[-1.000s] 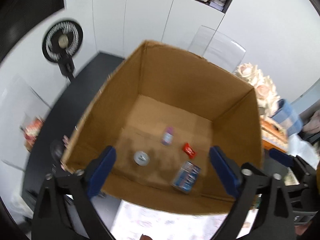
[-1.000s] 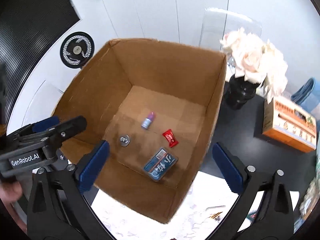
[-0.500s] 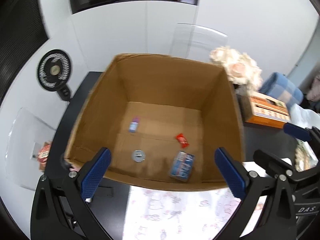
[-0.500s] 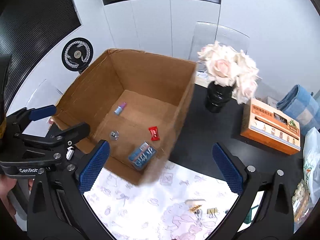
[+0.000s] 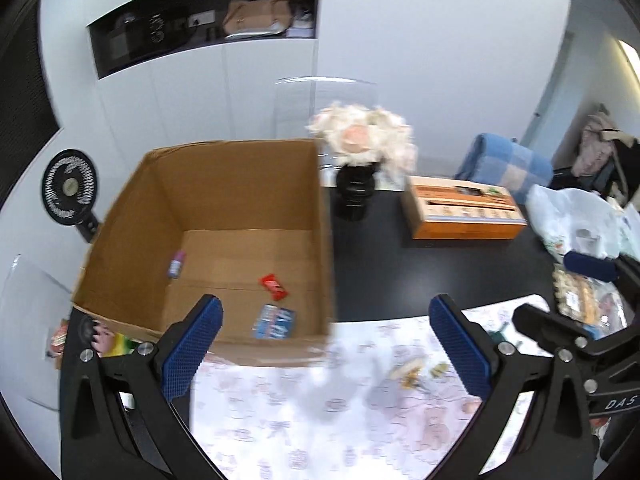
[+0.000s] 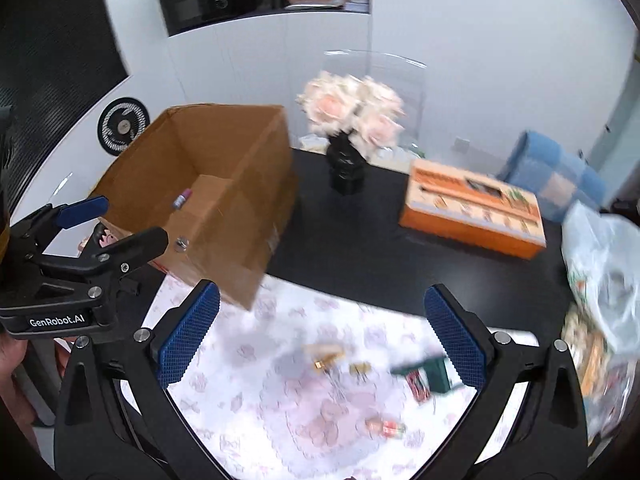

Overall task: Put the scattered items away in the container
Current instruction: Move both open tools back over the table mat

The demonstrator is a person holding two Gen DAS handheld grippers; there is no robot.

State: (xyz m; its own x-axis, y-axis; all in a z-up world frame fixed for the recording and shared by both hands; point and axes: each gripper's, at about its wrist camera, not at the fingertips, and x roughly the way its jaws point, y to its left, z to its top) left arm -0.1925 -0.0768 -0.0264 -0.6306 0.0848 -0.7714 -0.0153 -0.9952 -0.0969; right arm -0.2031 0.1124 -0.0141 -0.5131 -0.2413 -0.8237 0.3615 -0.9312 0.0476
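Both views have swung from the cardboard box point(image 5: 224, 216) toward the patterned mat point(image 6: 320, 400). Left claw point(image 5: 326, 344) and right claw point(image 6: 322, 332) spread, empty. Small scattered items point(image 6: 328, 358) on the mat, next pickup likely.

Home living space: white built-in cabinets point(image 5: 208, 92), handbag in niche point(image 5: 256, 16), rose vase point(image 6: 346, 136), folded blanket point(image 5: 504, 162), fan point(image 5: 68, 188).
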